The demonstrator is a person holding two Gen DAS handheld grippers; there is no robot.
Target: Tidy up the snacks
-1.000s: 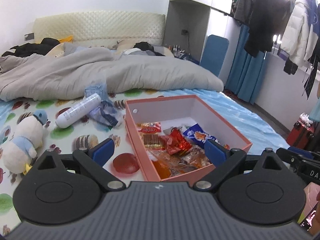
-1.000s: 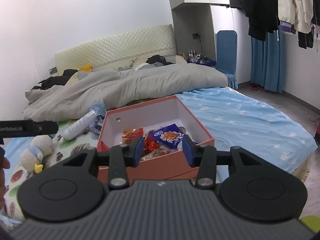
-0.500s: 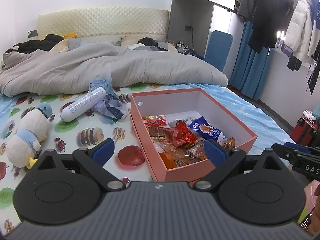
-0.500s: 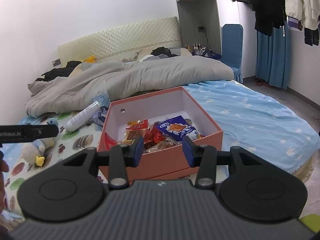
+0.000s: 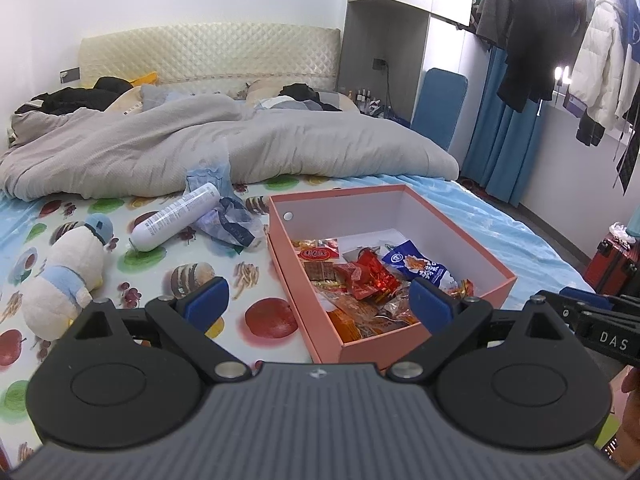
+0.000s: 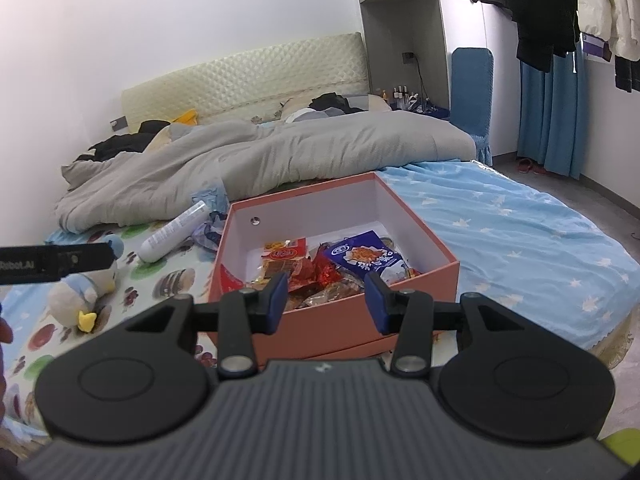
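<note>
A salmon-pink open box lies on the bed with several snack packets heaped at its near end. Among them are a blue-and-white packet, red wrappers and a red-labelled packet. My left gripper hangs open and wide above the box's near left corner, with nothing between its blue pads. In front of the box's near wall my right gripper stands open at middling width, also empty.
Left of the box lie a white spray bottle, crumpled blue wrapping and a plush penguin. A grey duvet is bunched behind. Blue starred sheet spreads to the right. Clothes hang at the upper right, with a red suitcase below.
Both views have tilted and pulled back slightly, so the box sits a little lower and farther in each frame. Neither gripper's jaws have moved, and nothing was picked up.
</note>
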